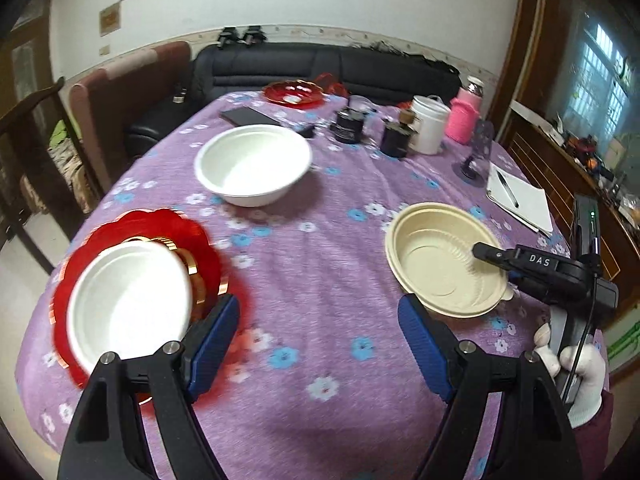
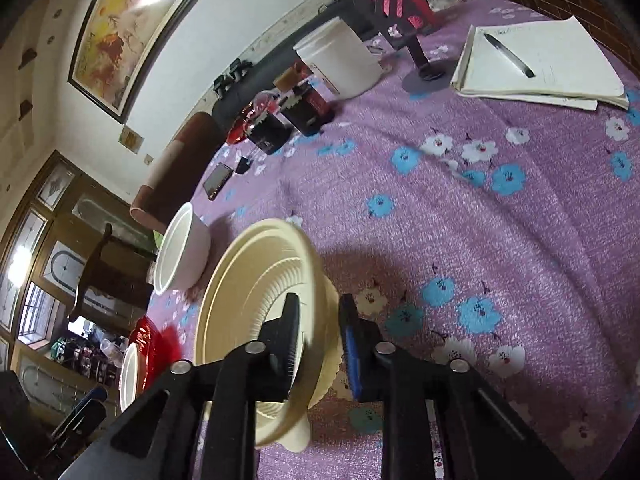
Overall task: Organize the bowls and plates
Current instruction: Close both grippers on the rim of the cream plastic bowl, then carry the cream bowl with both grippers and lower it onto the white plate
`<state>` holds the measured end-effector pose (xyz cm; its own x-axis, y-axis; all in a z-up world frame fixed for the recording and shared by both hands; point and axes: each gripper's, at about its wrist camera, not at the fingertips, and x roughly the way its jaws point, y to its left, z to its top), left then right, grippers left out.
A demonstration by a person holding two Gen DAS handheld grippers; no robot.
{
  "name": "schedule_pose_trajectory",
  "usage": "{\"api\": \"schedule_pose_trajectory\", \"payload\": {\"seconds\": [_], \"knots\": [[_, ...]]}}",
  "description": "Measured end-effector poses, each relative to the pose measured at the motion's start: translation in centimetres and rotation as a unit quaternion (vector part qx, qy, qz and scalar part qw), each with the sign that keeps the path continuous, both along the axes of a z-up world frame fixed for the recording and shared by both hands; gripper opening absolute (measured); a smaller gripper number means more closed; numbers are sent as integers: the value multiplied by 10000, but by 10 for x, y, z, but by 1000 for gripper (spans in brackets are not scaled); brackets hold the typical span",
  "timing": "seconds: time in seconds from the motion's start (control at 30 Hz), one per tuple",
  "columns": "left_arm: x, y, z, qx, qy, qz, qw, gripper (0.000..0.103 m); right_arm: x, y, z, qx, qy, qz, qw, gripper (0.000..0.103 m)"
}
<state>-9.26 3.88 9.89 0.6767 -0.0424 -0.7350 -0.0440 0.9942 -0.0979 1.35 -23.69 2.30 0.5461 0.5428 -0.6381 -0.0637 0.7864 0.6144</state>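
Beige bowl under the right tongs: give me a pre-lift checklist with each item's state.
1. Right tongs astride the beige bowl wall, one finger inside, one outside: ok.
2. Pads pressing firmly on the wall: cannot tell.
3. Bowl's far side clear of the white bowl: ok.
4. Left tongs open and empty: ok.
5. White plate resting on the red plate: ok.
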Motion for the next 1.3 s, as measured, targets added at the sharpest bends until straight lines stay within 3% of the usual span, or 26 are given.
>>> {"api": "schedule_pose_trajectory", "payload": {"seconds": [0.13, 0.2, 0.3, 0.37, 0.5, 0.53, 0.63, 0.83, 0.97, 1.0, 1.03, 1.17, 1.3], "knots": [[28, -18, -13, -132, 244, -135, 9995, 80, -2, 0, 5, -168, -124, -123, 9997, 36], [38, -24, -17, -270, 254, -169, 9992, 80, -2, -1, 8, -231, -190, -187, 9994, 43], [57, -35, -22, -324, 193, -256, 9990, 80, -2, -2, 6, -233, -165, -215, 9994, 46], [72, -43, -27, -202, 237, -283, 9991, 71, -1, -2, 6, -224, -154, -196, 9994, 46], [102, -55, -46, -289, 573, -408, 9971, 36, 1, 4, 4, -332, -97, -100, 9994, 46], [106, -56, -50, -303, 651, -388, 9967, 33, 1, 5, 3, -342, -81, -86, 9993, 46], [118, -59, -62, -496, 807, -315, 9950, 33, 2, 9, 1, -416, -62, -14, 9991, 44], [126, -73, -84, -475, 1151, -461, 9911, 35, 2, 19, -3, -707, 6, 84, 9975, 42], [124, -74, -83, -434, 1116, -461, 9917, 32, 2, 23, -6, -866, 21, 118, 9962, 42], [124, -72, -83, -484, 1139, -457, 9913, 18, 1, 24, -6, -891, 20, 119, 9959, 41], [124, -69, -83, -559, 1176, -478, 9903, 14, 1, 25, -6, -932, 10, 115, 9956, 41], [121, -59, -83, -705, 1128, -353, 9905, 13, 0, 30, -5, -1117, -50, 140, 9936, 18], [116, -49, -80, -968, 1155, -294, 9881, 13, -4, 34, 0, -1123, -265, 189, 9931, 16]]}}
